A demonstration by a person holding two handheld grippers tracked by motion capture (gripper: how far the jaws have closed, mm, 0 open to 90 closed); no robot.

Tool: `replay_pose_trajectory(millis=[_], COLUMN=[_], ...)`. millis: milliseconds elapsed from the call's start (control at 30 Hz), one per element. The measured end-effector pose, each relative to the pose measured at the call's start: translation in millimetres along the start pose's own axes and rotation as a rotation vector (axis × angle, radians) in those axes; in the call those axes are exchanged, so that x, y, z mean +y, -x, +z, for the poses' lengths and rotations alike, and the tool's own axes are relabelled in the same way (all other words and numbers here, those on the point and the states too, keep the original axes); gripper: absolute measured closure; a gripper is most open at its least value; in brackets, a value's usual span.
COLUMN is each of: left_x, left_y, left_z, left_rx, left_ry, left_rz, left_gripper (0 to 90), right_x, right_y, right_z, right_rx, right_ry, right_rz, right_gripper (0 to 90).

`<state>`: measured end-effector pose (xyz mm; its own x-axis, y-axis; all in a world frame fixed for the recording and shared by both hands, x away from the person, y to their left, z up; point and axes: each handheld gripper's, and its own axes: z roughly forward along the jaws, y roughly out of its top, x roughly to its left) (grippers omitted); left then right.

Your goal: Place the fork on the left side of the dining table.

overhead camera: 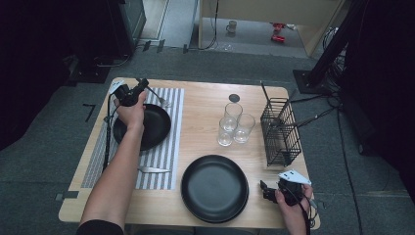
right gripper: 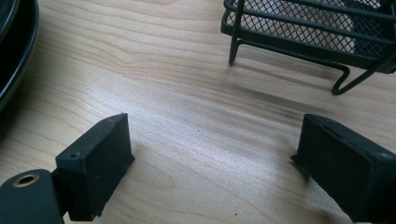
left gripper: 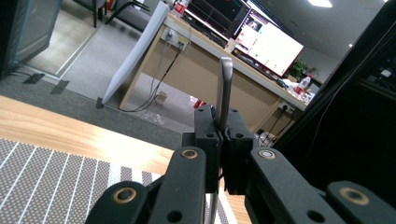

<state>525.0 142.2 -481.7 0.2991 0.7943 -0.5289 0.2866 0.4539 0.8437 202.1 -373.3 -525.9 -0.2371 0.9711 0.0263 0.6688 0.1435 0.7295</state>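
My left gripper (overhead camera: 141, 88) is at the far left of the table, shut on the handle of a metal fork (overhead camera: 158, 97). The fork slants down to the right, its tines over the striped placemat (overhead camera: 169, 147) beside a black plate (overhead camera: 151, 128). In the left gripper view the handle (left gripper: 225, 86) stands up between the closed jaws of my left gripper (left gripper: 223, 128). My right gripper (overhead camera: 266, 191) rests low at the front right, open, with bare wood between its fingertips (right gripper: 212, 140). It sits between a second black plate (overhead camera: 214, 188) and the wire basket (overhead camera: 280, 132).
Three drinking glasses (overhead camera: 235, 125) stand together at mid-table. A knife (overhead camera: 154, 170) lies on the placemat's near end. A small dark disc (overhead camera: 234, 98) lies at the back. The basket's foot (right gripper: 236, 46) and the plate's rim (right gripper: 14, 56) are close to my right gripper.
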Motion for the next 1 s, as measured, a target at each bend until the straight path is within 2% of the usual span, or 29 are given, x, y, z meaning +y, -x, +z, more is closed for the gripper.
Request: replay_pose_trajectory(millis=[67, 100, 200, 267, 333, 367, 433, 633, 767, 900, 1000], left_x=[1.3, 1.5, 2.3, 1.9, -0.6, -2.1, -5.7, -10.2, -6.7, -3.6, -3.3], left_y=[0.0, -0.3, 1.1, 1.1, -0.9, -2.2, -4.0, -8.8, -14.6, -20.5, -25.7], left_z=[3.5, 4.9, 7.8, 9.8, 12.6, 14.5, 18.4, 21.3, 17.8, 14.6, 13.8], left_rx=[0.013, 0.007, -0.002, -0.010, -0.013, -0.012, -0.006, 0.019, 0.039, 0.066, 0.105], left_ry=[0.022, 0.026, 0.061, 0.088, 0.098, 0.091, 0.071, 0.065, 0.010, -0.043, -0.072], left_rz=[0.011, 0.002, -0.031, -0.071, -0.093, -0.096, -0.072, -0.043, 0.000, -0.038, -0.016], left_gripper=[88.6, 88.6, 88.6, 88.6, 88.6, 88.5, 88.5, 88.1, 86.2, 85.0, 82.5], right_x=[0.0, 0.0, 0.0, 0.0, 0.0, 0.0, 0.0, 0.0, 0.0, -0.1, 0.0], right_y=[0.0, 0.0, -0.1, -0.1, -0.1, -0.1, -0.1, -0.1, -0.2, -0.3, -0.2], right_z=[0.0, 0.0, 0.0, 0.0, 0.0, 0.0, 0.0, 0.0, 0.0, 0.0, 0.0], right_rx=[0.000, 0.000, 0.001, 0.001, 0.001, 0.001, 0.001, 0.001, 0.000, 0.000, 0.000], right_ry=[0.000, 0.000, 0.000, 0.000, 0.000, 0.000, 0.000, 0.000, 0.000, 0.001, 0.001], right_rz=[0.000, 0.000, -0.001, -0.001, -0.001, 0.000, -0.001, -0.001, -0.001, -0.001, -0.001], right_gripper=[10.2, 10.2, 10.2, 10.2, 10.2, 10.2, 10.2, 10.2, 10.2, 10.2, 10.2])
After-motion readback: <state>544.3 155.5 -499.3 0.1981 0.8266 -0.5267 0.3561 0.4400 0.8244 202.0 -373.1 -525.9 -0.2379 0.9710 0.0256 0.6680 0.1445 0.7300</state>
